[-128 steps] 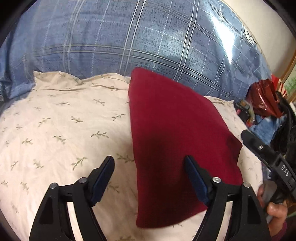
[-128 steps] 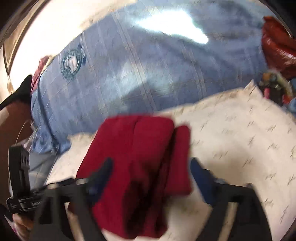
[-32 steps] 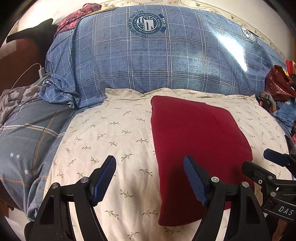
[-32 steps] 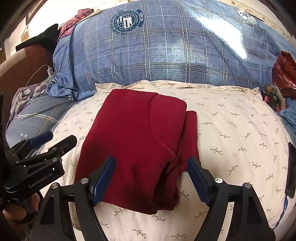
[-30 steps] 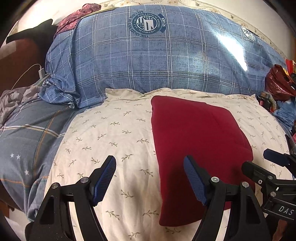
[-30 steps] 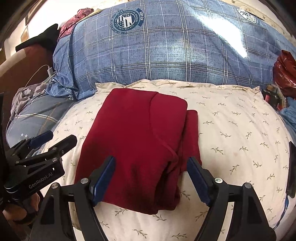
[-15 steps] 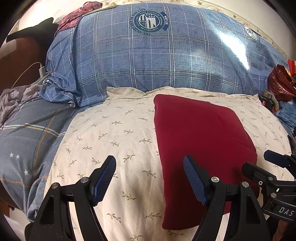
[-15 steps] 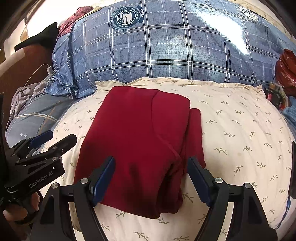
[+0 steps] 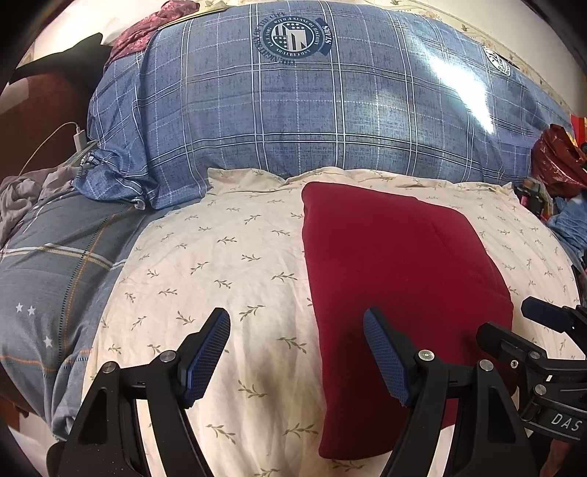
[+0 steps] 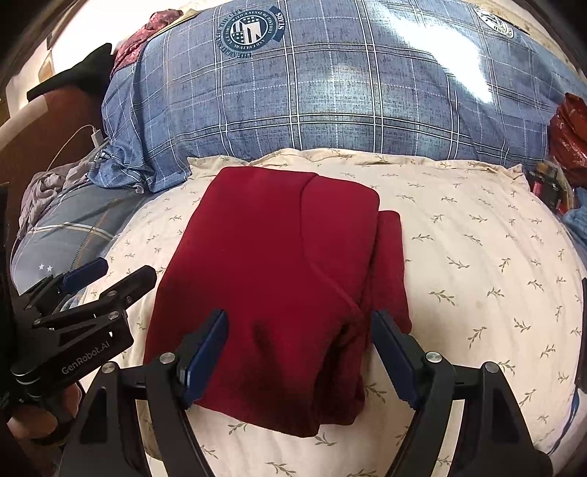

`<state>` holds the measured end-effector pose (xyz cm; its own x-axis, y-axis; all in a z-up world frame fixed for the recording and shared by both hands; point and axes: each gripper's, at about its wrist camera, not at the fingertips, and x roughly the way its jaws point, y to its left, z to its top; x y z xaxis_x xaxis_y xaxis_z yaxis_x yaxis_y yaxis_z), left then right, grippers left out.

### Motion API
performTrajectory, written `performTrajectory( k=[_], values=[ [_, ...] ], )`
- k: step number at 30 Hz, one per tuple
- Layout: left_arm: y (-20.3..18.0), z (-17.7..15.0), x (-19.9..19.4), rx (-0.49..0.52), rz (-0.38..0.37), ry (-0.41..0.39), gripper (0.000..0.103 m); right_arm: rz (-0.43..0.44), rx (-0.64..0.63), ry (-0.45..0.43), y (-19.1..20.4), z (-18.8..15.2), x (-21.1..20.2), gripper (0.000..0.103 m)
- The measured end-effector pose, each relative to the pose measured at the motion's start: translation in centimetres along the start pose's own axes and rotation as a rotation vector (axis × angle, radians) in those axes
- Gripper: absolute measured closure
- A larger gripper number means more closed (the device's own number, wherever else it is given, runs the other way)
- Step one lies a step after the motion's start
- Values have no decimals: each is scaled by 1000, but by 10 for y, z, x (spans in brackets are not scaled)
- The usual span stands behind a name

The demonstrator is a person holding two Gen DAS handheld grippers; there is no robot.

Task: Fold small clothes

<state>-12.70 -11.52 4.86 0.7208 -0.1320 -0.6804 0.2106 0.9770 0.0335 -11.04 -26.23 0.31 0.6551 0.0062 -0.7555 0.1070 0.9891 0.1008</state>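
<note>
Red garment lies folded on the cream pillow, right gripper and left gripper spread empty at six o'clock, folding apparently done.

Bed scene, cluttered. Cream pillow with small olive sprig print fills the foreground. Behind it, touching its far edge, a big blue plaid pillow with a round navy crest badge near its top; a bright glare patch on its right half. Left of the cream pillow, grey-blue plaid bedding with small white stars. Crumpled grey cloth at far left, white charger and cable above it against dark brown furniture. Maroon patterned fabric and a black item at the top left. Pale wall top right. Shiny red bag and mixed clutter at the right edge.
</note>
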Motion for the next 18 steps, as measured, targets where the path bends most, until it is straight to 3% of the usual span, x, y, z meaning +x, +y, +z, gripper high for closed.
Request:
performTrajectory(
  k=[18],
  values=[
    [-5, 2, 13, -2, -9, 15, 29, 1, -8, 26, 2, 0, 13, 22]
  ],
)
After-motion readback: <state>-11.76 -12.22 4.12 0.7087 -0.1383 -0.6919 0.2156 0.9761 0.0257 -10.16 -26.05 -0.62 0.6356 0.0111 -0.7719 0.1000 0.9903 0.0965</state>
